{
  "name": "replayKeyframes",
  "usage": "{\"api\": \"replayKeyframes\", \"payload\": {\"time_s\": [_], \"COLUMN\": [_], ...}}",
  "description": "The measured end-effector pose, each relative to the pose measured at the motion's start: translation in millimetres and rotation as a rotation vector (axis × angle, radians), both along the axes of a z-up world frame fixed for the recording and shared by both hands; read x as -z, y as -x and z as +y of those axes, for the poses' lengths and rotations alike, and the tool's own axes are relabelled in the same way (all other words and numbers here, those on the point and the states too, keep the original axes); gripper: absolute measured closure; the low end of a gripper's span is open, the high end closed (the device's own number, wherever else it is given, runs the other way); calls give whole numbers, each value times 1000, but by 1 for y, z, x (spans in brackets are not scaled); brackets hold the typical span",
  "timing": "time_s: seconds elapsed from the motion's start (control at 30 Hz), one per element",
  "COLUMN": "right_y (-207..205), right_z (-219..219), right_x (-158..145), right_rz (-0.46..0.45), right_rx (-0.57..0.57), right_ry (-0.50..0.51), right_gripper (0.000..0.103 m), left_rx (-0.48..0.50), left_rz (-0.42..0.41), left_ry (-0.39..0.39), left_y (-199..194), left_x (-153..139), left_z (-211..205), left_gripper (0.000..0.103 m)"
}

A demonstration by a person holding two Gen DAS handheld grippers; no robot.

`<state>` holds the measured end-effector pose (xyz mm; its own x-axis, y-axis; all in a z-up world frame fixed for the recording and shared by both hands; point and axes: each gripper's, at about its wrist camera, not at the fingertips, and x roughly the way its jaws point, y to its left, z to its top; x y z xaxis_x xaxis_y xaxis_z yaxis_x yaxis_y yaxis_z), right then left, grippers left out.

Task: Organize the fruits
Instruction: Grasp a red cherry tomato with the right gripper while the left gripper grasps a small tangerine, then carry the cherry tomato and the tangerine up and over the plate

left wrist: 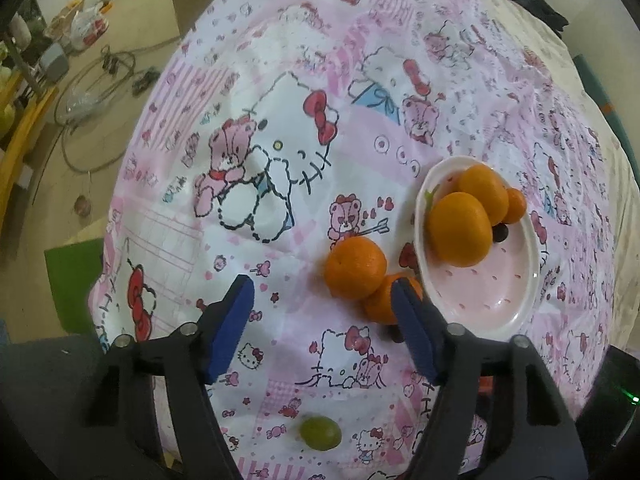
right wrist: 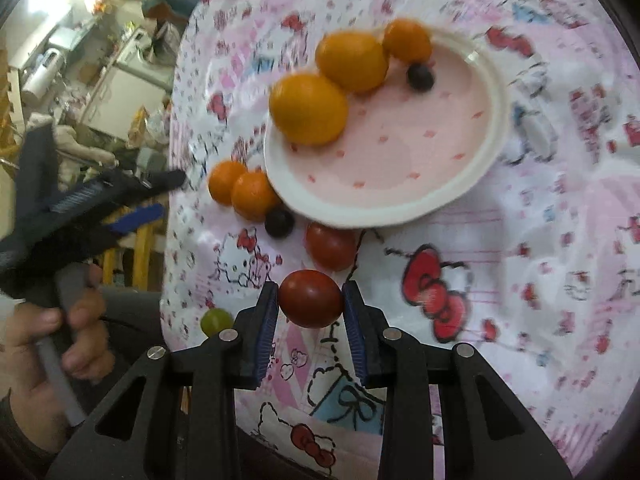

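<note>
My right gripper (right wrist: 310, 300) is clamped on a dark red tomato (right wrist: 311, 298), its blue pads pressing both sides, just short of the pink plate (right wrist: 400, 152). A second tomato (right wrist: 331, 246) lies on the cartoon-print cloth (right wrist: 520, 280) between the held one and the plate's rim, beside a dark berry (right wrist: 279, 222). On the plate I see three oranges (right wrist: 308, 109) and another berry. My left gripper (left wrist: 324, 304) stands wide with nothing between its pads, near two oranges (left wrist: 355, 262) lying against the plate's edge. A green grape (left wrist: 321, 433) rests on the cloth below it.
</note>
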<state>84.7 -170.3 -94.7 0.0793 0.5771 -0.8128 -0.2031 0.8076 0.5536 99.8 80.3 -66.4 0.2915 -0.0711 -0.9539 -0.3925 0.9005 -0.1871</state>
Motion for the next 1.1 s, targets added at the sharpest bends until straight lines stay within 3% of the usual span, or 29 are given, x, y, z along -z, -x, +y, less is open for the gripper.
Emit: {"api": "replayKeyframes", "payload": {"time_s": [0.27,0.33,0.43,0.53,0.57,0.67,1.1], "right_y": [-6,-6,-8,-11,-11,-12,-13], "right_z": [-38,-44,-50,-52,-52,-53,-52], "right_x": [-13,-15,-15,-14,-15,-16,-22], "right_rz": [-25,-28,-27,-29,-32,-38,-66], "right_rx": [104,119,140,152,153,154,147], "right_ry": [-27,-27,-25,-24,-22,-17,-7], "right_gripper": [69,69,69,69,69,69,69], "left_rx": [-17,-29,-31,-28,-35,-38,51], "left_rz": [35,55,82,104,113,110,11], "left_ry": [48,62,55,47,21,29,-70], "left_y": [-23,-28,-35,-40,-41,-40,-27], "left_x": [17,26,37,47,47,46,19], "left_z": [-12,-14,-18,-21,-21,-20,-26], "left_gripper": [37,43,44,54,65,66,67]}}
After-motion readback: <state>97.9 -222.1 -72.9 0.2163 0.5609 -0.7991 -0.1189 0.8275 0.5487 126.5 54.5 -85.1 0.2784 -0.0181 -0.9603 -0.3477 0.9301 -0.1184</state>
